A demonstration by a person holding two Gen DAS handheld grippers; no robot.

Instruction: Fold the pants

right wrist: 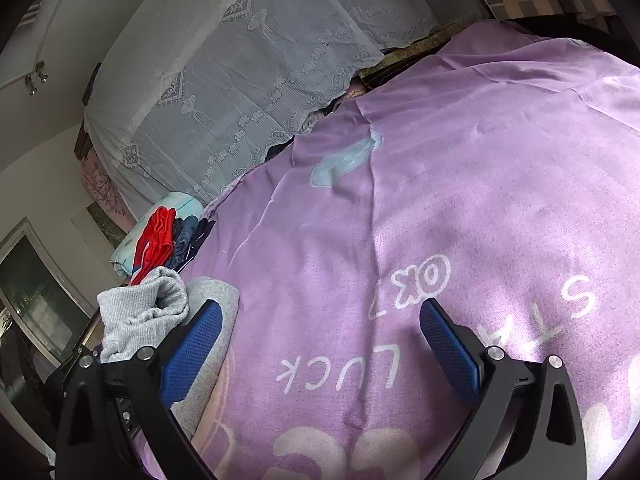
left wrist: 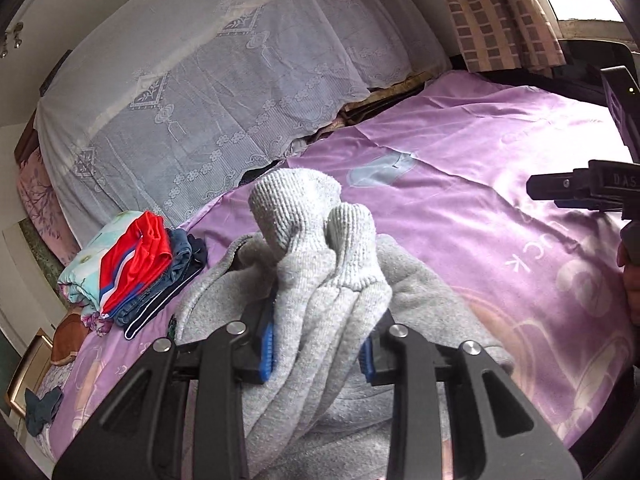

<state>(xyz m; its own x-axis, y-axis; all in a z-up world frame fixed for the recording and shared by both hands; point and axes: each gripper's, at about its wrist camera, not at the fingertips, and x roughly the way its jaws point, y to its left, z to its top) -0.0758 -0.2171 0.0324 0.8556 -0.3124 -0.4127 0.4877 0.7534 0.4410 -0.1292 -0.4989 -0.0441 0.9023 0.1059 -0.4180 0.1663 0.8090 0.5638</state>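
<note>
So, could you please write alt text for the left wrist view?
The left claw is shut on bunched grey pants, lifting them above a purple bedsheet. A stack of folded clothes lies at left; the right claw enters from the right edge.

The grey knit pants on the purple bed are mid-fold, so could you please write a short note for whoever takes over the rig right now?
Left tongs: shut on the grey knit pants, both ribbed cuffs bunched and lifted above the purple printed bedspread.
Right tongs: open, empty, over bare bedspread to the right of the pants.
Rest of the pants lies under and behind the left tongs.
A stack of folded clothes, red on top, sits at the bed's left edge.
Done: cuffs gathered. Left: likely lay the cuffs across, flatten, finish the fold.
</note>
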